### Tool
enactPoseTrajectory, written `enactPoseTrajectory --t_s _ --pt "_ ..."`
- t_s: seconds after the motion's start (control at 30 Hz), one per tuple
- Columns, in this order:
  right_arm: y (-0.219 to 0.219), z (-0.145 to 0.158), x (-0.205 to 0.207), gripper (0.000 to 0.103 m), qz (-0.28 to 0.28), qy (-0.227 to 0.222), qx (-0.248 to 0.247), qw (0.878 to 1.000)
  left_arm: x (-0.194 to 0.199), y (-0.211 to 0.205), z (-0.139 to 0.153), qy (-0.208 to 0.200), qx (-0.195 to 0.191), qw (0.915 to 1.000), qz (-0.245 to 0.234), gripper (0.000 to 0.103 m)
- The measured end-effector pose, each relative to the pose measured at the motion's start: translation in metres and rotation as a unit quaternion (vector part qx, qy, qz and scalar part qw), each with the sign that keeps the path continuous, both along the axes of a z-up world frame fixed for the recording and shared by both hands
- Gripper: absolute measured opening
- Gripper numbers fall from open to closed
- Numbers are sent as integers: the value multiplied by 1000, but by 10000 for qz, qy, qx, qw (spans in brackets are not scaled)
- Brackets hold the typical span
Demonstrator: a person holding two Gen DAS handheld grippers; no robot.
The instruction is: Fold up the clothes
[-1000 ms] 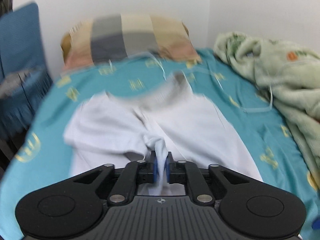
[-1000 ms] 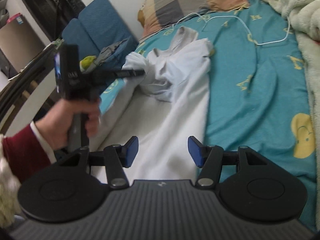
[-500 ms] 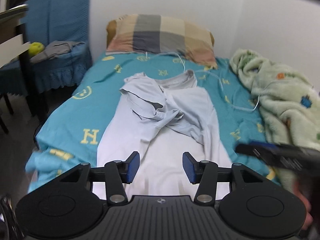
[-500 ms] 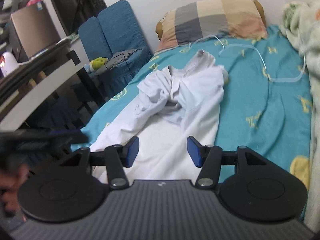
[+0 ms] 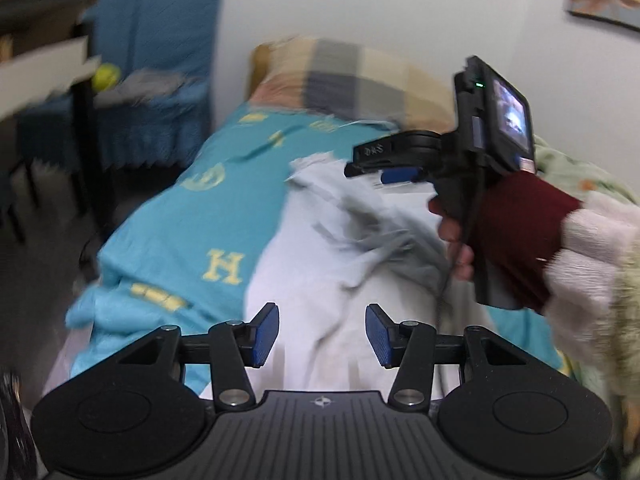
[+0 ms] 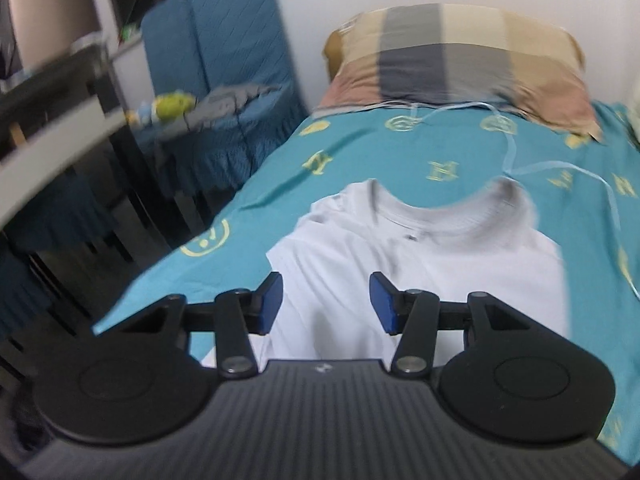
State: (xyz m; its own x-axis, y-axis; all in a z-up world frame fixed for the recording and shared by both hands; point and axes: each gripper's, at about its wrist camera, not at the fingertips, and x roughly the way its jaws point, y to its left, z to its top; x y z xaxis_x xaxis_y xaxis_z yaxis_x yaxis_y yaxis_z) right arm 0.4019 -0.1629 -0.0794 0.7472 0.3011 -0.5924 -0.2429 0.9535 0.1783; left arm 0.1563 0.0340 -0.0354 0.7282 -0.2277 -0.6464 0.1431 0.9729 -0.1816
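A white T-shirt [image 5: 320,280] lies lengthwise on the teal bedsheet [image 5: 208,216], its middle rumpled where a sleeve is folded in. My left gripper [image 5: 322,336] hovers open above the shirt's lower part, with nothing between its blue pads. A hand in a dark red sleeve [image 5: 516,240] holds my right gripper [image 5: 372,166] over the shirt's upper half. In the right wrist view the right gripper [image 6: 326,304] stands open just above the chest of the shirt [image 6: 432,268], close to the grey collar [image 6: 452,216].
A checked pillow [image 6: 452,56] lies at the head of the bed, with a white cable [image 6: 560,168] trailing from it. A blue chair [image 6: 224,80] with a grey cloth and a dark table [image 6: 60,120] stand left of the bed. A pale green blanket [image 5: 580,176] is bunched at the right.
My left gripper let go of the shirt fabric, opened and drew back toward the foot of the bed. My right gripper moved forward over the shirt toward the collar, staying open.
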Motion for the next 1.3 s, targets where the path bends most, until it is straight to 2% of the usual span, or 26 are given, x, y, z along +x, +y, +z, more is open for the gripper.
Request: enactPoseTrajectory --t_s 0.07,0.2,0.4,0.47,0.6,0.7,0.87,0.93,1.0,1.13,1.17,1.27,1.3 --pt "28 -12 21 50 126 30 -177 9998 4 1 -5 -55 29 10000 8 51" --pt "73 -36 52 29 232 32 -732 9970 10 0 -17 7 -28 9999 -156 52" --pt "69 -56 68 7 -111 145 -1246 9920 8 0 -21 113 -179 9996 -174 52" --pt "55 -47 66 6 -321 47 -1047 9940 7 0 -21 126 -228 9995 -166 52" --pt "10 -13 64 6 -883 -183 -453 9949 4 -2 -19 107 -299 9994 -131 52" --pt "-34 2 63 6 -1364 -215 -97 9904 3 -3 -15 65 -346 9993 -97 52" --pt "-104 -25 64 6 -2061 170 298 9779 9 -5 -22 145 -295 9994 -52 52" --pt "-122 -39 57 8 -2112 280 641 9749 12 -4 -26 216 -272 9994 -27 52" --pt "-127 -43 47 8 -2072 242 757 9751 14 -3 -28 199 -254 9995 -8 52" --pt "-124 -34 18 10 -1776 111 1075 9782 16 -2 -30 221 -228 9995 48 52" --pt "-120 -30 9 12 -1705 57 1065 9796 17 -1 -30 219 -224 9995 69 52" --pt "-97 -18 -16 41 -1359 -80 899 9866 17 0 -29 213 -230 9994 127 52" --pt "-87 -16 -24 43 -1188 -112 844 9893 17 2 -28 203 -254 9994 150 52"
